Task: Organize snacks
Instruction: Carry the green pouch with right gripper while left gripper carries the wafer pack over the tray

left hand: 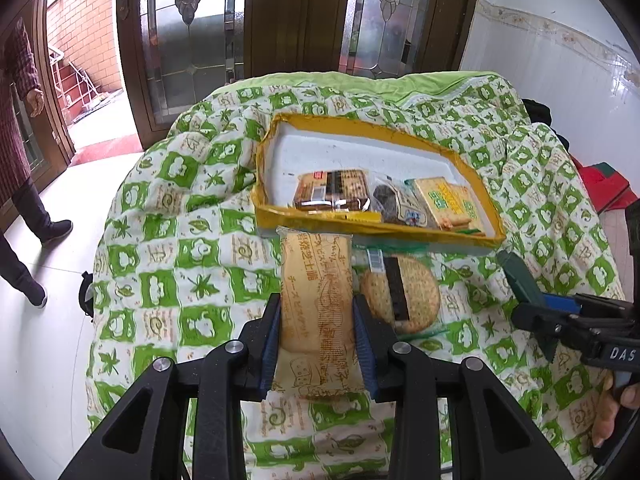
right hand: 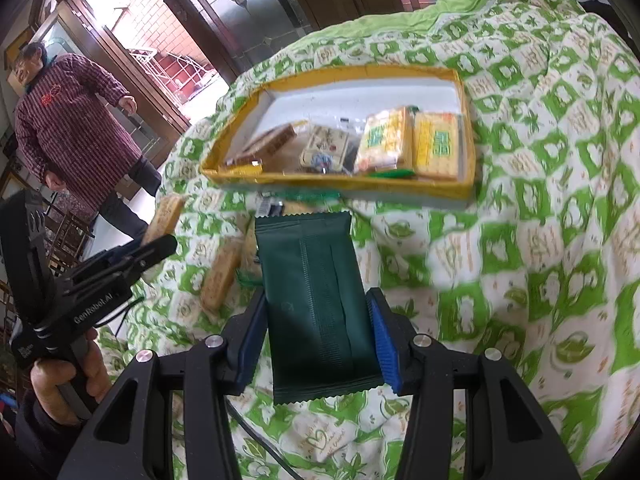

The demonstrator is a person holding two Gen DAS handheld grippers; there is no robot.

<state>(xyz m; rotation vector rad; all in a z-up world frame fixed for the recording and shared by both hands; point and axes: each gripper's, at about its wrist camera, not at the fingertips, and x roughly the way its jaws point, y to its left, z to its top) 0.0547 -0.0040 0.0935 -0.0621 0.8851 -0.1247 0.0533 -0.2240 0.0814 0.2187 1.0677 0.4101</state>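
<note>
My left gripper [left hand: 317, 312] is shut on a tan biscuit packet [left hand: 316, 292] and holds it above the quilt, just short of the yellow-rimmed tray [left hand: 372, 130]. My right gripper [right hand: 316, 312] is shut on a dark green snack packet [right hand: 316, 300], also in front of the tray [right hand: 340, 184]. The tray holds several packets along its near side: a brown one [left hand: 332, 190], a dark one [left hand: 394, 204] and yellow-green cracker packs [left hand: 446, 200]. A round cracker packet [left hand: 400, 296] lies on the quilt beside my left gripper. The right gripper with its green packet shows at the right edge of the left wrist view [left hand: 528, 292].
A green-and-white patterned quilt [left hand: 192, 248] covers the surface. Another tan biscuit packet [right hand: 222, 276] lies on it at the left. A person in a red striped coat [right hand: 68, 132] stands on the tiled floor by the open door. Glass-panelled wooden doors [left hand: 192, 32] stand behind.
</note>
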